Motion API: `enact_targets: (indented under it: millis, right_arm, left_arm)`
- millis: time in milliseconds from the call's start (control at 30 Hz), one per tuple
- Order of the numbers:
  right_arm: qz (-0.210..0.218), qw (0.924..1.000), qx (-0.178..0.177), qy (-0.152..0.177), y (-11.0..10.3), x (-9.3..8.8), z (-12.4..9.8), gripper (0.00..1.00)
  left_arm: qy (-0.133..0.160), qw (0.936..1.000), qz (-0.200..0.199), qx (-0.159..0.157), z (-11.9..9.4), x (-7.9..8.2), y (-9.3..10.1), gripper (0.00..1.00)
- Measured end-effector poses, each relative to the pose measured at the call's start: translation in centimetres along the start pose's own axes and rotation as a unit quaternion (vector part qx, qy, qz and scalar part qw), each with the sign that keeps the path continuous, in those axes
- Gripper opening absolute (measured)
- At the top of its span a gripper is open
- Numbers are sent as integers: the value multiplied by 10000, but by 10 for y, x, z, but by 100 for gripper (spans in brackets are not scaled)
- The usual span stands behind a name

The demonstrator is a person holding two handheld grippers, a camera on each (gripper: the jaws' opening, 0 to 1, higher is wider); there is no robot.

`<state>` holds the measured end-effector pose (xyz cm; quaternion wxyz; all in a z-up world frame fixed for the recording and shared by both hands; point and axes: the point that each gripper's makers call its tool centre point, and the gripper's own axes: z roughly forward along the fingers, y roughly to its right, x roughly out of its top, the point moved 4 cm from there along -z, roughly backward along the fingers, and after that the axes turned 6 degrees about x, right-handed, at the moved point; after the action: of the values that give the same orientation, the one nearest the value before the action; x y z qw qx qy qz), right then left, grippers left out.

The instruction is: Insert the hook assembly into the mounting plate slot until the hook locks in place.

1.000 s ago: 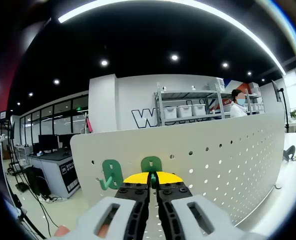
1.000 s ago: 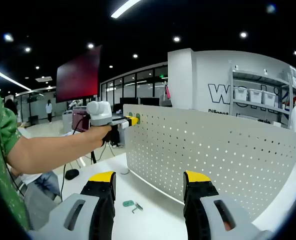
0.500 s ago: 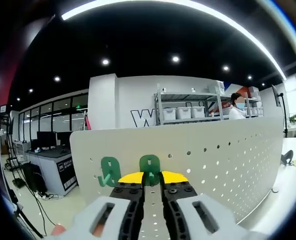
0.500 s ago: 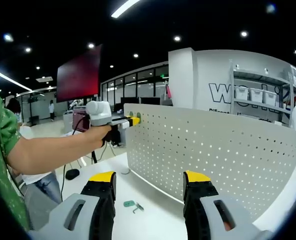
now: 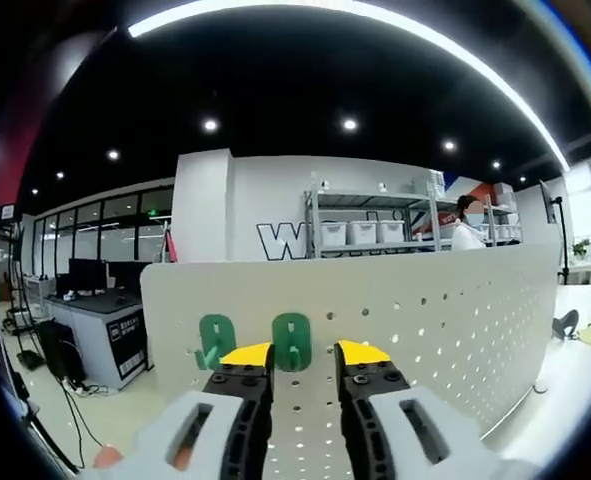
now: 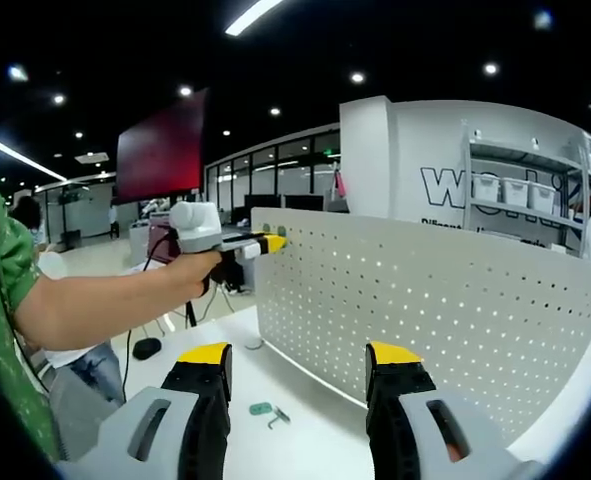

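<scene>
Standing upright on a white tabletop (image 6: 305, 425), a curved white perforated metal mounting plate (image 5: 445, 320) carries two green plastic hook assemblies near its upper left corner, seen in the left gripper view: one (image 5: 292, 340) sits directly ahead between the jaw tips, and a second (image 5: 215, 338) hangs just beside it to the left. The left gripper (image 5: 303, 356) has its two yellow-tipped jaws parted by a narrow gap, with the nearer hook showing in that gap; whether the tips touch it I cannot tell, and nothing is clamped. In the right gripper view that same gripper (image 6: 273, 242) is held by a person's hand (image 6: 207, 268) at the plate's top left edge. The right gripper (image 6: 300, 358) hovers over the tabletop in front of the plate with its two jaws spread wide and nothing between them. A third small green hook piece (image 6: 267, 411) lies loose on the tabletop, well apart from the plate's foot. Behind the plate a metal shelf rack (image 5: 375, 215) holds three white bins
</scene>
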<state>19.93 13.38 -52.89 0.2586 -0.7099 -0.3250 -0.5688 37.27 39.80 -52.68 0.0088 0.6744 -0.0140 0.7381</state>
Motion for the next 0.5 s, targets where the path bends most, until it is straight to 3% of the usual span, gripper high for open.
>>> enact_targets:
  millis: [500]
  right_arm:
    - [-35, 9999, 101, 52, -5, 4, 3, 55]
  left_arm:
    - [-28, 9998, -60, -177, -16, 2, 8, 32]
